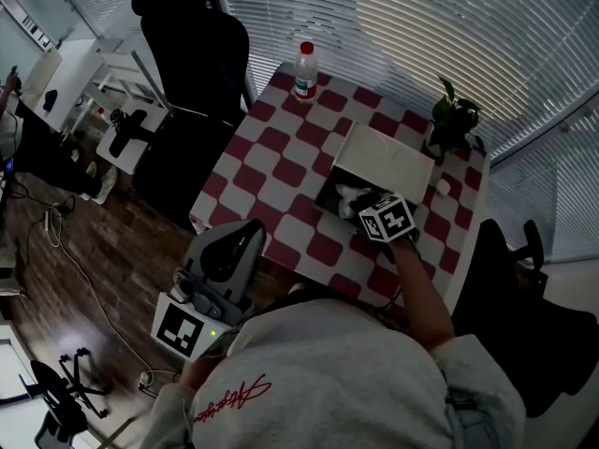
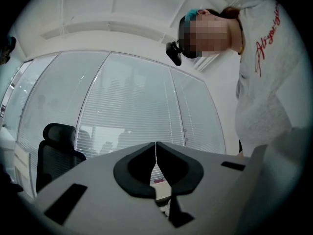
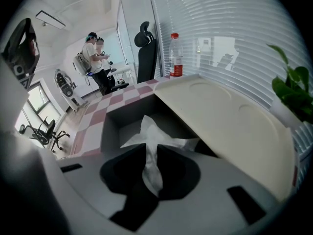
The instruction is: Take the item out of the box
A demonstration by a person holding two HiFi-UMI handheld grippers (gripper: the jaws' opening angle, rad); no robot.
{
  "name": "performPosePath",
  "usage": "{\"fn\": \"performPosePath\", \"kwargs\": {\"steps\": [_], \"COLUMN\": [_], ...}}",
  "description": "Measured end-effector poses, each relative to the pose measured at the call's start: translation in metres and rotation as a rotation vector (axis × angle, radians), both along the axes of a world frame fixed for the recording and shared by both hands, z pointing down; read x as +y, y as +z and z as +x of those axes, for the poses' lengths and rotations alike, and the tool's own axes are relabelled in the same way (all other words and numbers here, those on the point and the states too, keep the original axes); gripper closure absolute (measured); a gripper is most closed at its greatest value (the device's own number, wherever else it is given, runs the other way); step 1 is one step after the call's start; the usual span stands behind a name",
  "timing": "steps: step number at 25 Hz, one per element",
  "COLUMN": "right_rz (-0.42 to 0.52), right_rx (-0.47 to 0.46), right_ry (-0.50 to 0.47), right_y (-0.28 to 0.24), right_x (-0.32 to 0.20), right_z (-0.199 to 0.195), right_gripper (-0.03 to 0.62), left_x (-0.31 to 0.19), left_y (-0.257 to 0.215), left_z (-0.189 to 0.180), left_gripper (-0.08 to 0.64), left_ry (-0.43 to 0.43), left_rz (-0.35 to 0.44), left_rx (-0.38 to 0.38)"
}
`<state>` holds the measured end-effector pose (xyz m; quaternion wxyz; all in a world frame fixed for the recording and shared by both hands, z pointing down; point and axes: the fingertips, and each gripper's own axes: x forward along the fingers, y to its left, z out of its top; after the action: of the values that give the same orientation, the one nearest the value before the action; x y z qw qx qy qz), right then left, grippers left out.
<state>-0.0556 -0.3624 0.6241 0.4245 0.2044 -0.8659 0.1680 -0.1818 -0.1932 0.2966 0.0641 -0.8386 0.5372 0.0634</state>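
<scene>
Tissue is lying inside the open box on the desk, with the right tool pinching its near fold. Lifting it out is remaining. The left tool is idling, pressed together, off the desk's near left edge. The lid is hiding the box's right interior.
</scene>
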Motion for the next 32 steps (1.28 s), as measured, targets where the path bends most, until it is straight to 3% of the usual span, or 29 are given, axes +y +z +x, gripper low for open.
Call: {"fn": "performPosePath", "kwargs": {"steps": [32], "right_rz": [0.021], "right_rx": [-0.008], "right_ry": [0.005], "right_y": [-0.0041], "right_x": [0.0019], "right_z": [0.0018], "right_gripper": [0.561], "left_x": [0.0069], "left_y": [-0.0068], "left_z": [-0.0027], "left_gripper": [0.543], "left_ry": [-0.006], "left_rz": [0.015], "left_rx": [0.007]}}
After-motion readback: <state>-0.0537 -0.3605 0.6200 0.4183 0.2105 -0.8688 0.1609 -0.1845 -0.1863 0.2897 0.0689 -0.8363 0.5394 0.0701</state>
